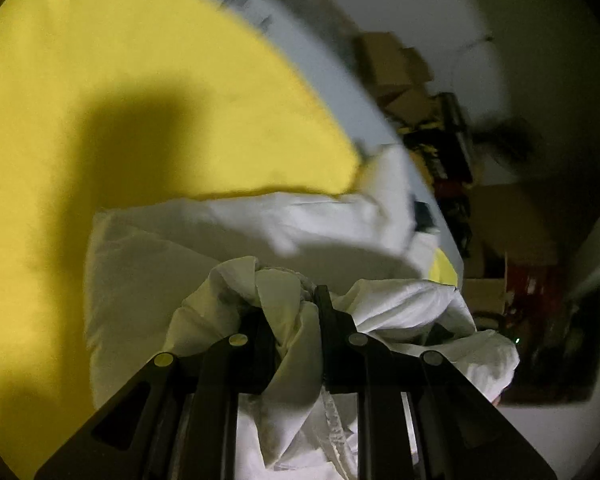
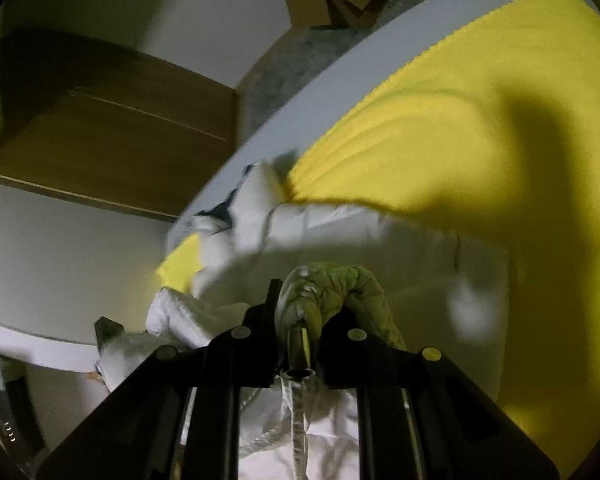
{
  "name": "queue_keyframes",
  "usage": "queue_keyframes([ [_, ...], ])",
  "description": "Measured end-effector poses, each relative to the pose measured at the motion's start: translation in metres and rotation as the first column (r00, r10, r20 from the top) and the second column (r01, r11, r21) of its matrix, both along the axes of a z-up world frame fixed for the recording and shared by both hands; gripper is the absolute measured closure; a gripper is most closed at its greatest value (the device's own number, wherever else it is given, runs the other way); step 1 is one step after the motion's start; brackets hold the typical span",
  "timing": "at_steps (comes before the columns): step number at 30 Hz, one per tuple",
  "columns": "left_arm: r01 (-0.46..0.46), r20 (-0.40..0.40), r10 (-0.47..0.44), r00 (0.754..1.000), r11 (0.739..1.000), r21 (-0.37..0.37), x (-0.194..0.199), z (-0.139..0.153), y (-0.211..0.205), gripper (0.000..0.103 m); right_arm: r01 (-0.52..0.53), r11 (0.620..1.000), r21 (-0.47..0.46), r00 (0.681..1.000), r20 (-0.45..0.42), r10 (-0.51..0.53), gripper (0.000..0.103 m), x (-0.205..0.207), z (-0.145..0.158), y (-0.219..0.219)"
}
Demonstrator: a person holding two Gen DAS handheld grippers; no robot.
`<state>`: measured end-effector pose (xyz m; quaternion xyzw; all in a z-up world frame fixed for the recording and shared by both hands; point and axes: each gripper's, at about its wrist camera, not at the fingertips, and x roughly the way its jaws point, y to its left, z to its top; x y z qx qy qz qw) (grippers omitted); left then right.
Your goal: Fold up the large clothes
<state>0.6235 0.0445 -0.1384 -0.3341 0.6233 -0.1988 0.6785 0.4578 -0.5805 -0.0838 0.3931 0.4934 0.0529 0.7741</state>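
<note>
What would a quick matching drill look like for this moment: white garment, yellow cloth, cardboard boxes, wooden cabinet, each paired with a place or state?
Column 1:
1. white garment
2. yellow cloth
3. cardboard boxes
4. wooden cabinet

Column 2:
A. spread flat over the table
B. pinched in both grippers
C. stacked on the floor beyond the table edge
D. against the wall, in the right wrist view

Pairs: 1-B, 2-A, 3-C, 4-D

both wrist views look steeply down, close, sharing the yellow cloth [image 1: 140, 80].
</note>
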Motion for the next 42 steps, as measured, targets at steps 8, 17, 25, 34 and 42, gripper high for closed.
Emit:
queue_keyframes([
  [8,-0.031,0.015,0.032,0.999,0.997,-0.070,0.003,-0.035,0.003,0.085,0.011,0.997,-0.073,1.000,-0.004,-0.011,0.087,0.019,-0.034,0.004],
  [17,-0.083,0.171,0.133,0.976,0.959,-0.270,-0.022,-0.011,0.021,0.001,0.035,0.999,-0.001,0.993,0.113,-0.035,0.042,0.002,-0.033,-0.004],
  [25,-0.170,0.620,0.126,0.774,0.985,0.012,-0.090,0.096,0.018,0.000,0.254,0.908,-0.332,0.904,0.414,-0.102,0.031,-0.071,0.069,0.024],
  [34,-0.048,0.677,-0.185,0.713,0.949,0.310,-0.168,0.090,-0.085,0.000,0.279,0.798,-0.534,0.867,0.498,0.030,0.000,-0.101,0.134,0.141],
  [42,-0.126,0.624,-0.191,0.758,0.896,0.427,-0.158,0.043,-0.110,0.000,0.028,0.753,-0.657,0.957,0.235,0.170,0.040,-0.037,0.038,0.202],
])
